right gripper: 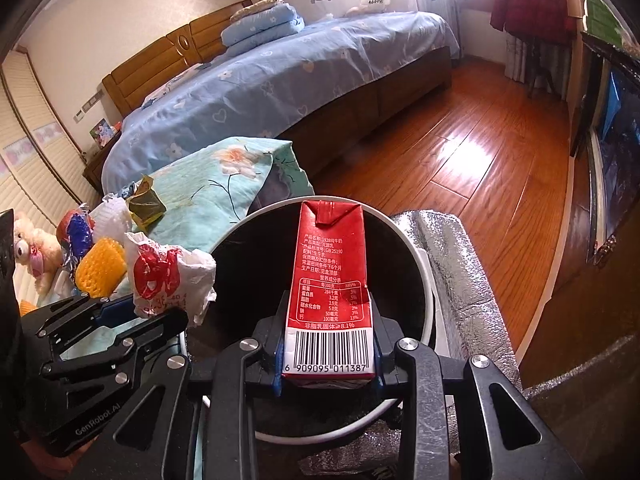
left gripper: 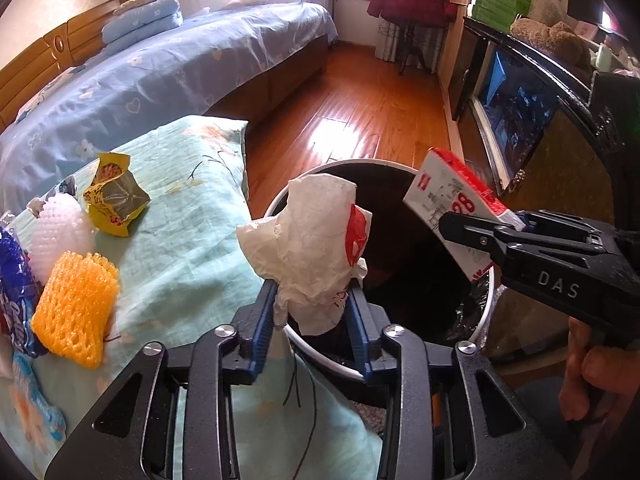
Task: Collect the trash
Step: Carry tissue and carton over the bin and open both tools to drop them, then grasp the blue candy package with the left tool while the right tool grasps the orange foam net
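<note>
A white-rimmed bin (left gripper: 277, 205) with a black liner stands open below both grippers. My left gripper (left gripper: 314, 300) has a crumpled white paper wrapper (left gripper: 316, 240) with red print between its blue pads, which touch it on both sides, over the bin's near rim. In the right wrist view the same wrapper (right gripper: 164, 276) hangs at the bin's left edge. My right gripper (right gripper: 329, 308) is shut on a red milk carton (right gripper: 332, 272), held lengthwise over the bin (right gripper: 425, 272) mouth. In the left wrist view the carton (left gripper: 448, 196) tilts over the bin's far right side.
On the teal floral cloth (left gripper: 192, 240) left of the bin lie a yellow foam net (left gripper: 76, 308), a white foam net (left gripper: 56, 228), a yellow snack packet (left gripper: 116, 200) and a blue wrapper (left gripper: 12, 292). A silver foil bag (right gripper: 460, 280) lies right of the bin. Bed behind, cabinet right.
</note>
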